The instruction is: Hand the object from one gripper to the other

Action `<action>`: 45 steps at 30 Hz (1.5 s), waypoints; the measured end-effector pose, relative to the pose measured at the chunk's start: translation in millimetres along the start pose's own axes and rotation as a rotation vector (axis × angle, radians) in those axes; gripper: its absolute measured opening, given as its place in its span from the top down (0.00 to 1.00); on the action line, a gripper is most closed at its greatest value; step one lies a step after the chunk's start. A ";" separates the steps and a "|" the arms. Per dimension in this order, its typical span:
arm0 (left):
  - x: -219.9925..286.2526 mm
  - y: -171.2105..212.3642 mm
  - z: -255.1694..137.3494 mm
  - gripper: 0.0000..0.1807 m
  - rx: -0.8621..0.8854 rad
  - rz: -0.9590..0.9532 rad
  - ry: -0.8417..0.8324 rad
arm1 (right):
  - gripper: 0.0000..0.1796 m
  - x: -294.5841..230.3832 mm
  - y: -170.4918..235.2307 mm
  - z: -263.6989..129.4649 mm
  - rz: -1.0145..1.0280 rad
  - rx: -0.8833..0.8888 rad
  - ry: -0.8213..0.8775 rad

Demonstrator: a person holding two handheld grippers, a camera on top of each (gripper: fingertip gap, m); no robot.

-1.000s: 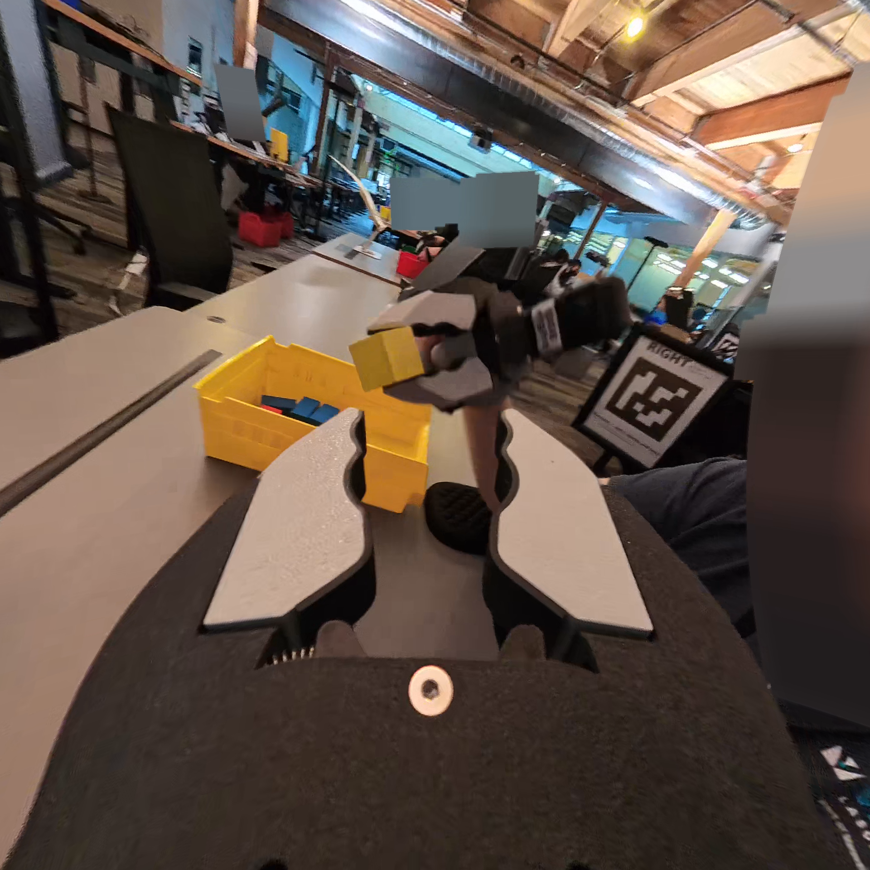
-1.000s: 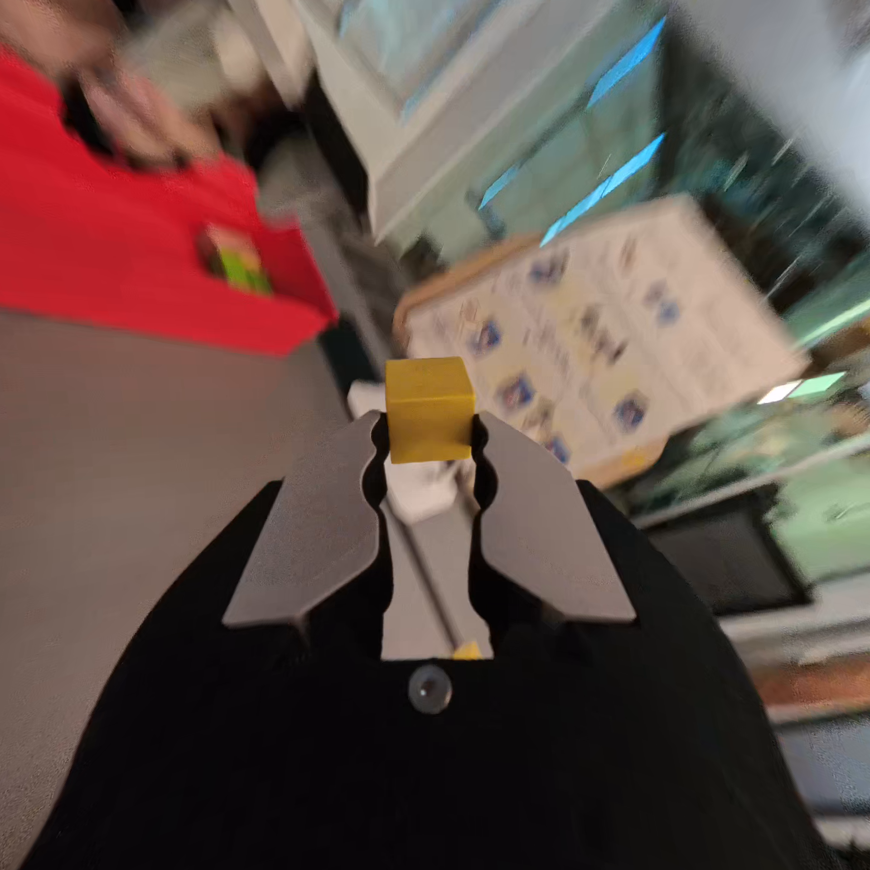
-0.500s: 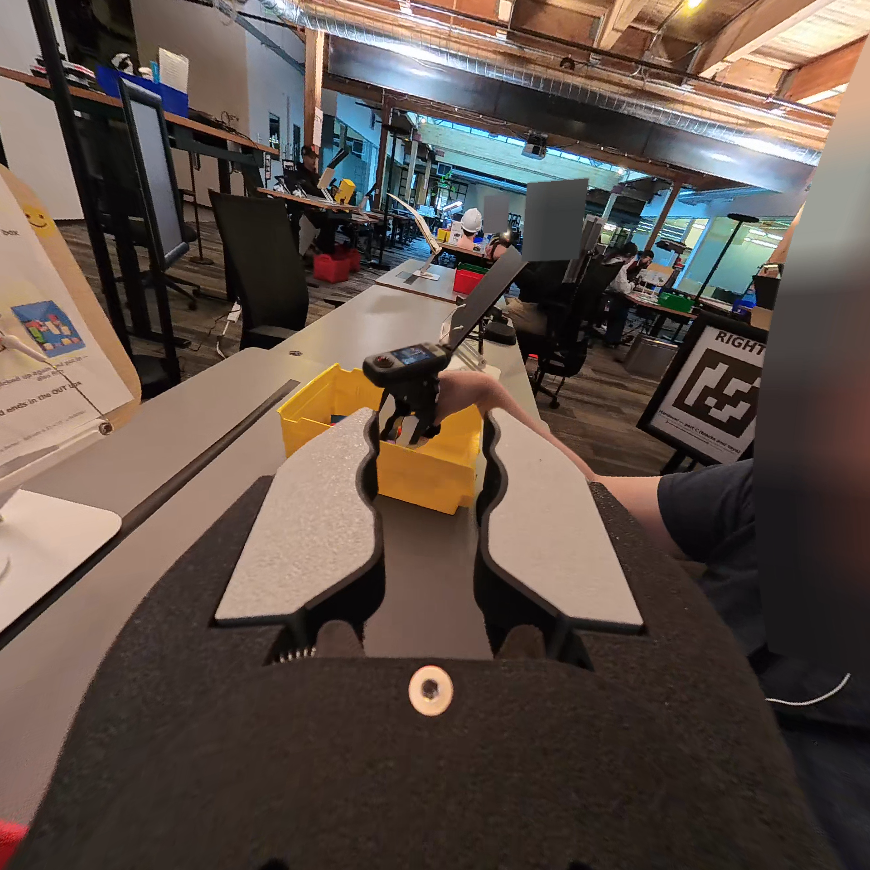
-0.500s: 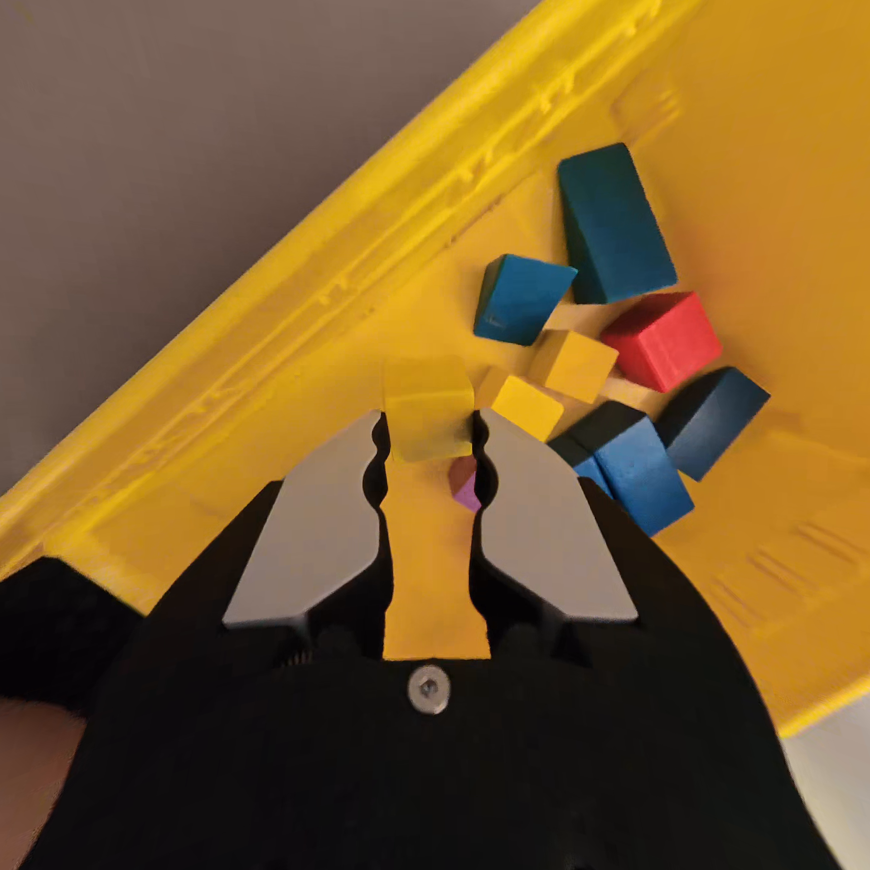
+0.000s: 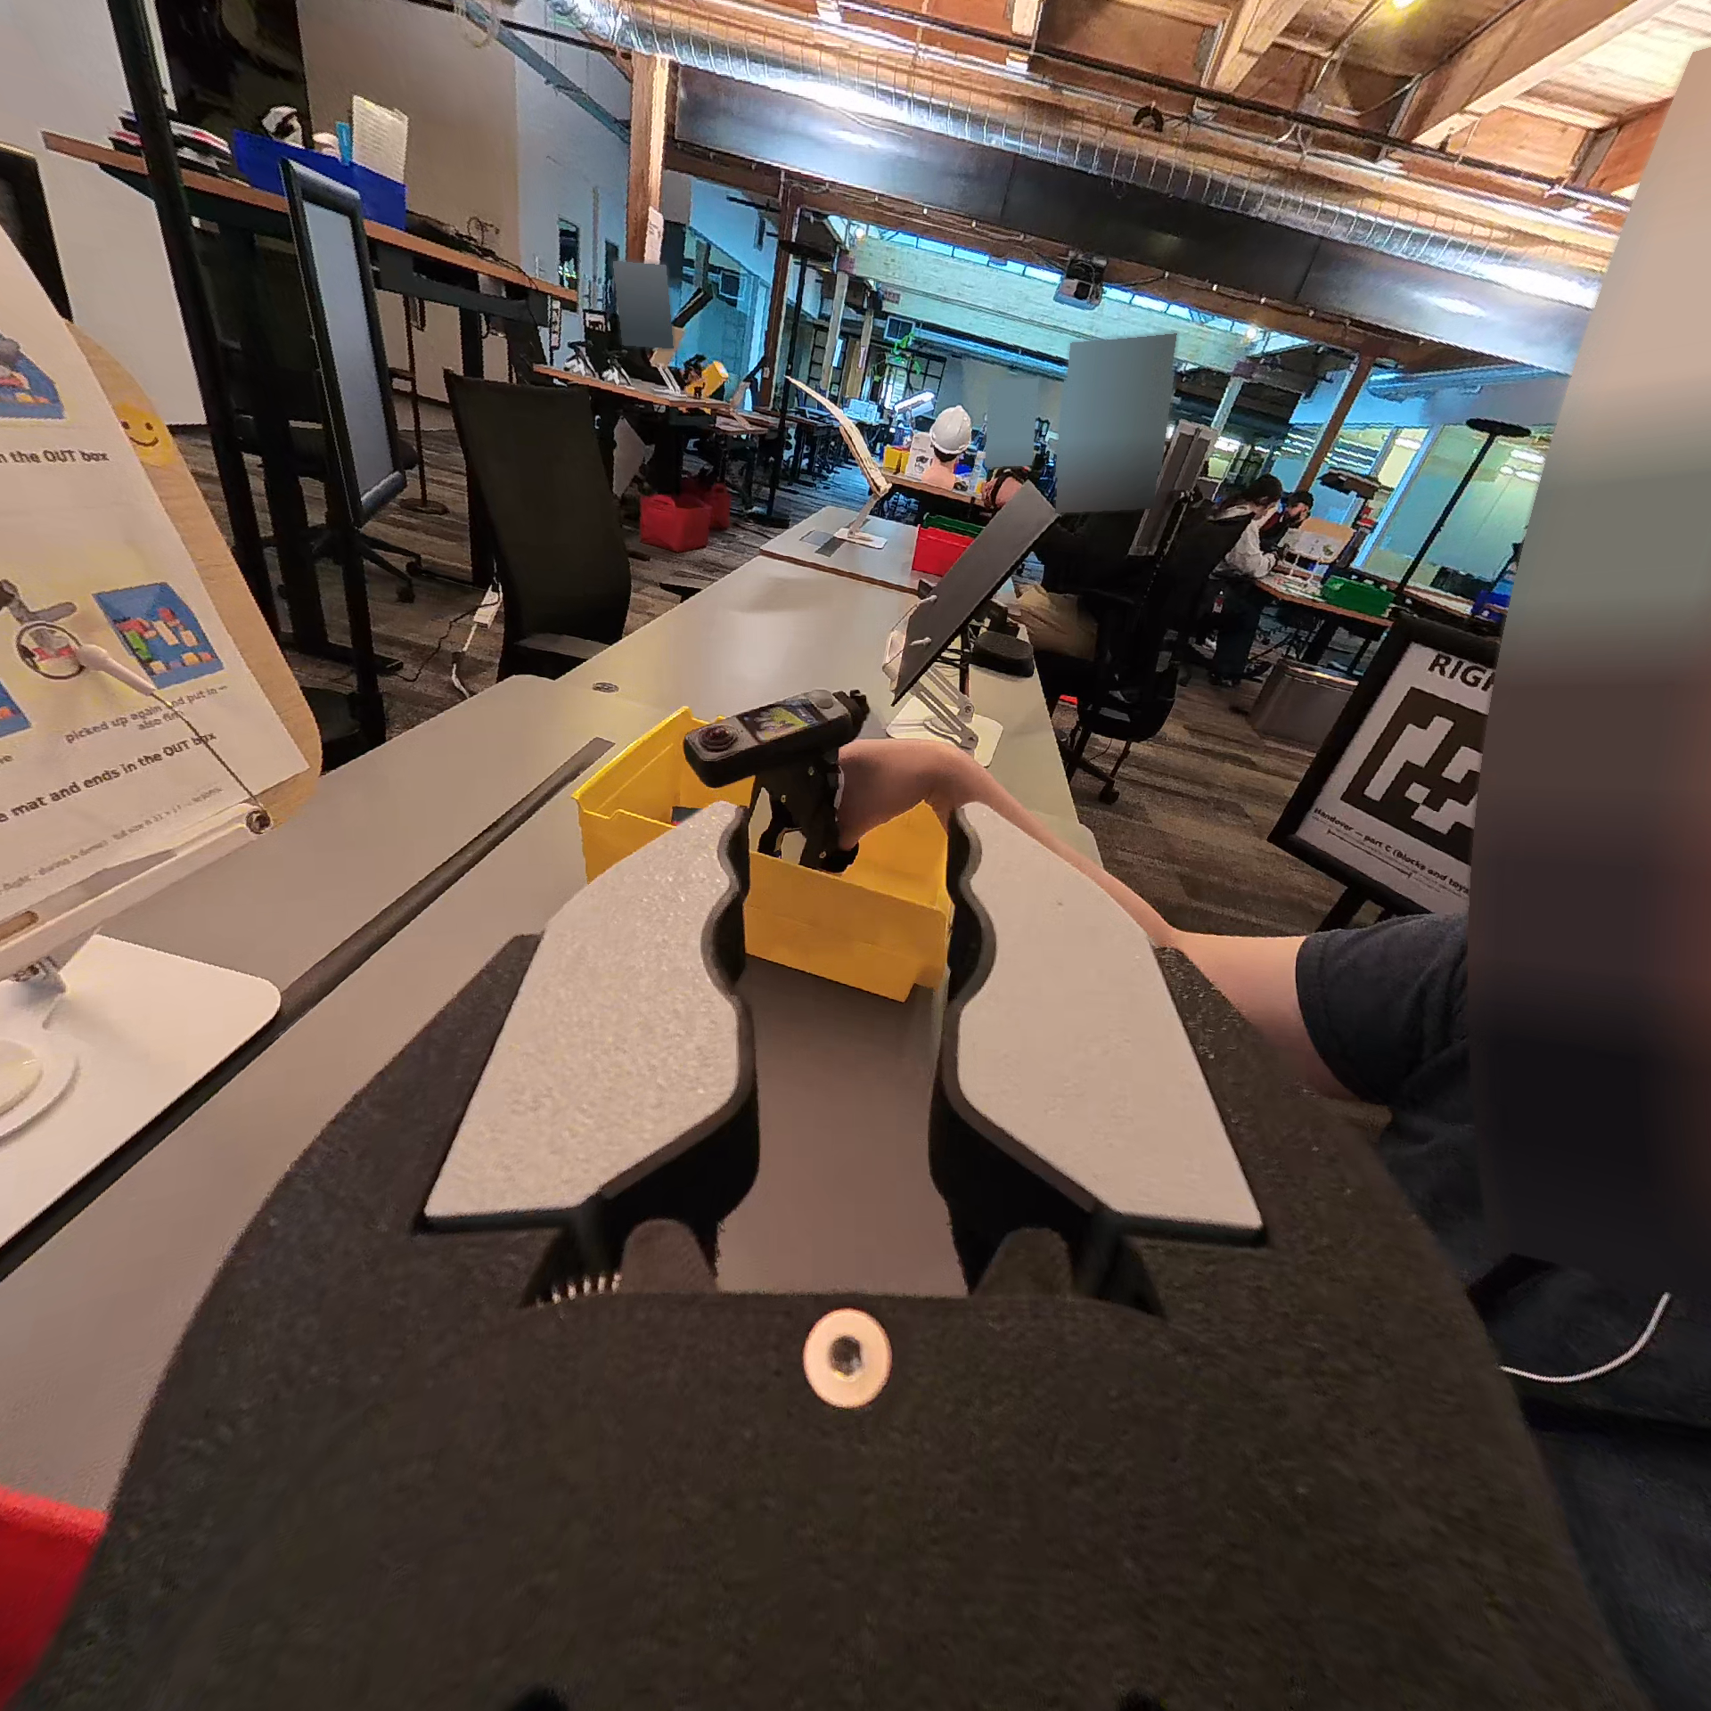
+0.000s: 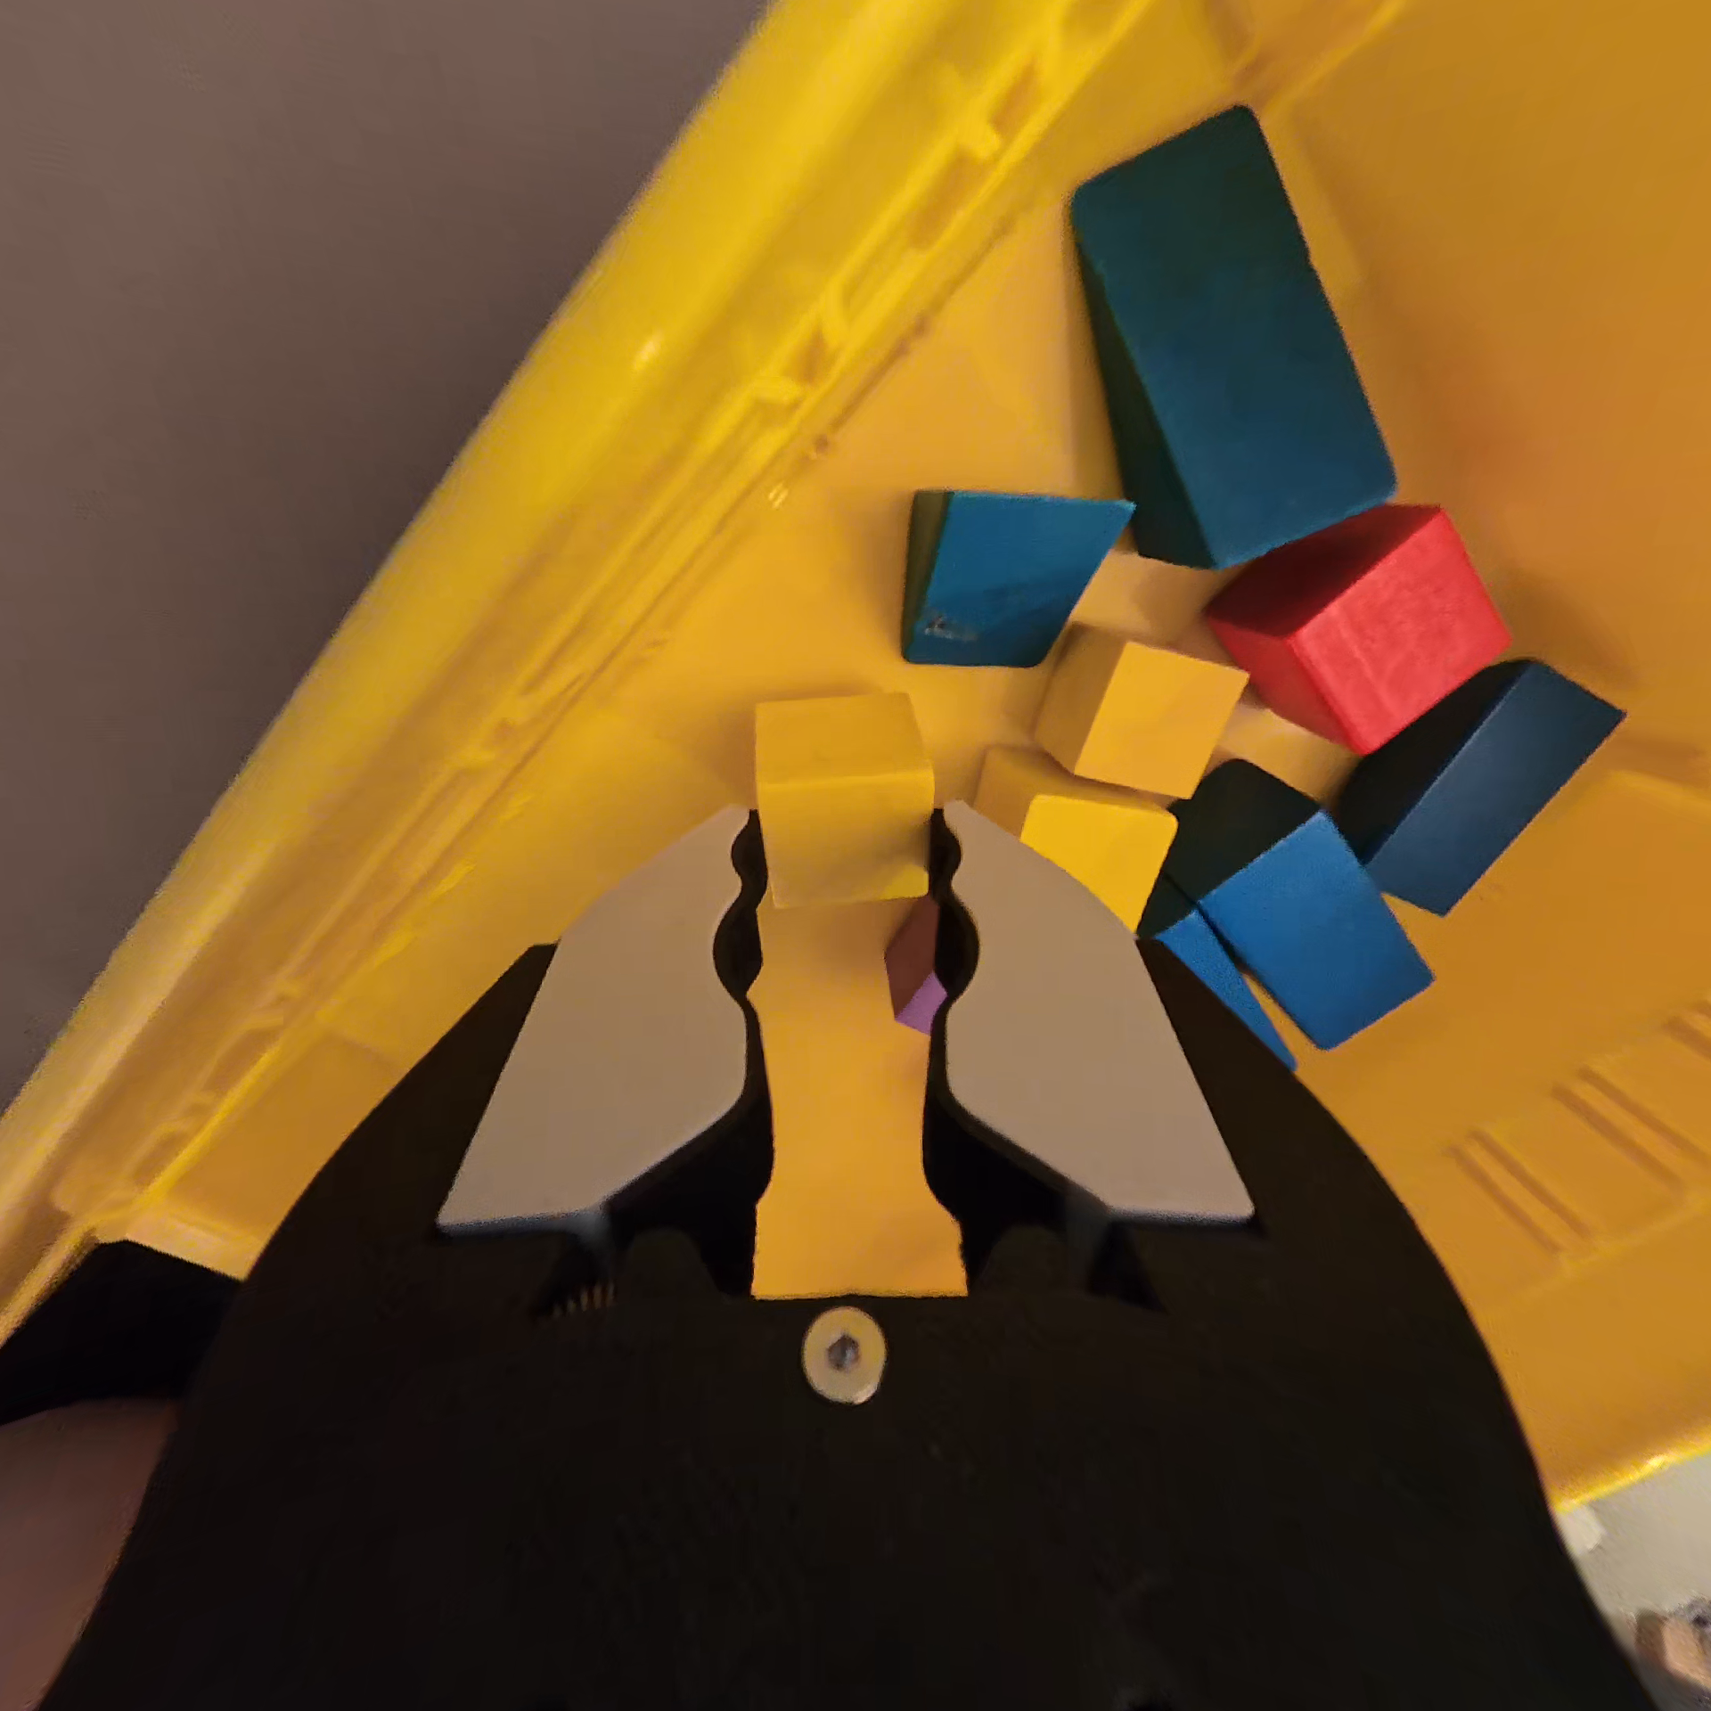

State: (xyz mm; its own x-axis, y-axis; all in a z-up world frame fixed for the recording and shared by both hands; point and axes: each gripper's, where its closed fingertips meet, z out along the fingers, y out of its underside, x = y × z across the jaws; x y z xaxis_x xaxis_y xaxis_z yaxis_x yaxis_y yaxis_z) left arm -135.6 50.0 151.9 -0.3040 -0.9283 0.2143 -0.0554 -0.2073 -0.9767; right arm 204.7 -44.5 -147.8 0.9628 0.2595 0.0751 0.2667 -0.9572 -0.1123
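My right gripper (image 6: 844, 819) is shut on a yellow cube (image 6: 838, 787) and points down into the yellow bin (image 6: 555, 555), holding the cube just above the bin floor, left of the loose blocks. In the left wrist view the right gripper (image 5: 796, 805) reaches into the bin (image 5: 833, 917), held by a person's hand; the cube is hidden there. My left gripper (image 5: 844, 819) is open and empty, held over the grey table (image 5: 389, 907) short of the bin and facing it.
The bin holds several blue blocks (image 6: 1222, 333), a red block (image 6: 1361, 620), two more yellow cubes (image 6: 1139, 722) and a purple piece (image 6: 917, 981). An instruction sheet on a stand (image 5: 93, 648) is at the left, a tilted black panel (image 5: 963, 593) stands behind the bin, and a marker sign (image 5: 1389, 768) is at the right.
My right gripper swung from mid-air in front of my left gripper down into the bin, still holding the yellow cube, and has come closer to the blocks. My left gripper drew back, open.
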 end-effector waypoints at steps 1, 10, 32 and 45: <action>0.7 0.7 0.6 0.78 -0.005 0.002 0.001 | 0.81 0.8 1.5 0.0 0.027 -0.014 0.002; 0.7 6.5 4.1 0.78 -0.041 0.001 -0.003 | 0.80 -4.0 2.6 2.6 0.352 -0.072 -0.076; -126.8 37.7 -130.9 0.78 -0.326 0.063 -0.891 | 0.75 11.9 -2.7 -81.5 0.328 0.188 0.115; -223.7 182.3 -147.7 0.80 -0.907 0.100 -0.877 | 0.77 10.8 -27.5 -155.3 0.267 0.529 0.245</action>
State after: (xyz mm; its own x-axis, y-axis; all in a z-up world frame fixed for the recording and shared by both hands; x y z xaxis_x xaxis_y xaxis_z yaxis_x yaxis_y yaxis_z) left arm -218.1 265.5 -75.9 0.3667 -0.8920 -0.2643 -0.8044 -0.1612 -0.5718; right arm 201.2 -35.3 10.0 0.9780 -0.0758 0.1942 0.0644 -0.7762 -0.6272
